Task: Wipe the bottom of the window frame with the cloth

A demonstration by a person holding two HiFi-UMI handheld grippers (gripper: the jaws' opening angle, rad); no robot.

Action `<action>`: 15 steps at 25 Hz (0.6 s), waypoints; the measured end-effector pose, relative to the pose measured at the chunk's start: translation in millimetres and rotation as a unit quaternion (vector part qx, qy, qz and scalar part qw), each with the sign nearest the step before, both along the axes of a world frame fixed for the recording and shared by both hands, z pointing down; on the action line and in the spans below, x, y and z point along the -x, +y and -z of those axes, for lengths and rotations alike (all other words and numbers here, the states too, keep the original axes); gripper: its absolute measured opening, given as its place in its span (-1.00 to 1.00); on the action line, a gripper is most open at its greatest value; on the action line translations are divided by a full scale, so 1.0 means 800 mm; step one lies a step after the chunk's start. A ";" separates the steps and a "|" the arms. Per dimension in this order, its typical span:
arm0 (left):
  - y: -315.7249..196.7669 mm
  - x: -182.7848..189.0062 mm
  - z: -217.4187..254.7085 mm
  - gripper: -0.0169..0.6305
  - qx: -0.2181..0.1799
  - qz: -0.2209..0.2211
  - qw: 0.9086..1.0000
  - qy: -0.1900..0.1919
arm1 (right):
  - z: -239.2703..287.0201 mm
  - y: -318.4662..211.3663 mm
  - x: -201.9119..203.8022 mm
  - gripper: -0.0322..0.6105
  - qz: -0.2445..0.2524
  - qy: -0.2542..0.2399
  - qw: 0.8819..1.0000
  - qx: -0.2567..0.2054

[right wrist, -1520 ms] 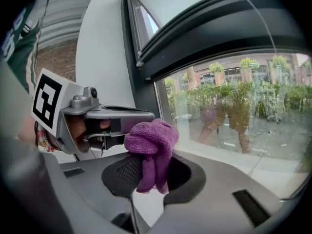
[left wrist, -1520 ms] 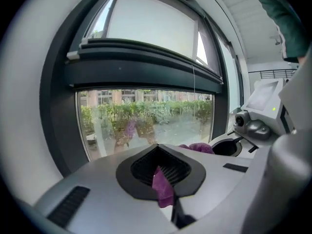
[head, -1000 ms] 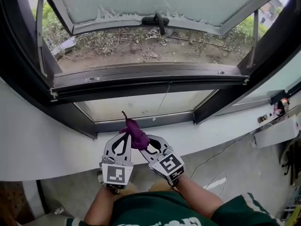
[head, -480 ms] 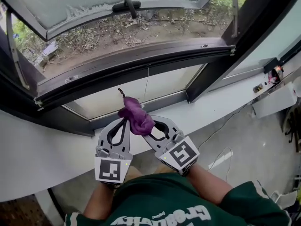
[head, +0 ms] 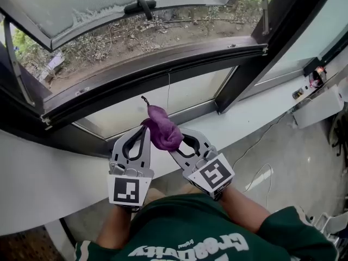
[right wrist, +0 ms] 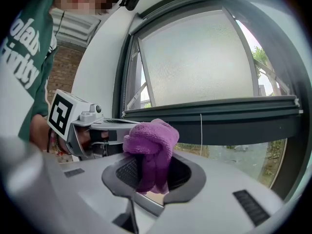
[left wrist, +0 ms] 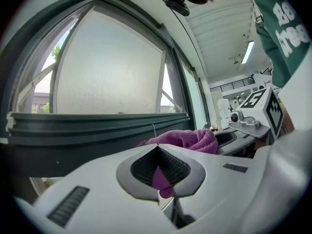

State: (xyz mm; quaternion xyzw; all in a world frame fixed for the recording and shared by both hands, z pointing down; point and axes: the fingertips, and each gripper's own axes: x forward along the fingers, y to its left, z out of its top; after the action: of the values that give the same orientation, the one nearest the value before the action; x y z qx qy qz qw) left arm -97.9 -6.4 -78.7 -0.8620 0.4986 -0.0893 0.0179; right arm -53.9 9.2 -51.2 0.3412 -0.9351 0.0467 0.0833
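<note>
White lettering on the green shirt [head: 179,227] is too warped and cut off to read.

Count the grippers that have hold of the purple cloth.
2. The left gripper pinches a small fold of the purple cloth between its jaws, on the cloth's left side. The right gripper clamps the bunched cloth from the right. No other gripper is in view.
</note>
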 end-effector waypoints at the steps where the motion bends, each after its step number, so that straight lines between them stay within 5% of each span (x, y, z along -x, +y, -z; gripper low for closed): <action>1: 0.001 -0.002 -0.001 -0.92 0.000 0.000 1.000 0.001 | 0.001 -0.001 -0.002 -0.56 -0.002 0.003 1.000 -0.001; 15: 0.002 -0.016 -0.007 -0.92 0.004 -0.001 1.000 0.005 | 0.010 0.000 -0.024 -0.56 -0.006 -0.002 1.000 -0.008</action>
State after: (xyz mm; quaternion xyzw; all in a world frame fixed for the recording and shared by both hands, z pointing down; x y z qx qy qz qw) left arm -85.3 -4.4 -73.4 -0.8630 0.4975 -0.0871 0.0117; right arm -35.0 8.9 -59.0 0.3475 -0.9336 0.0401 0.0781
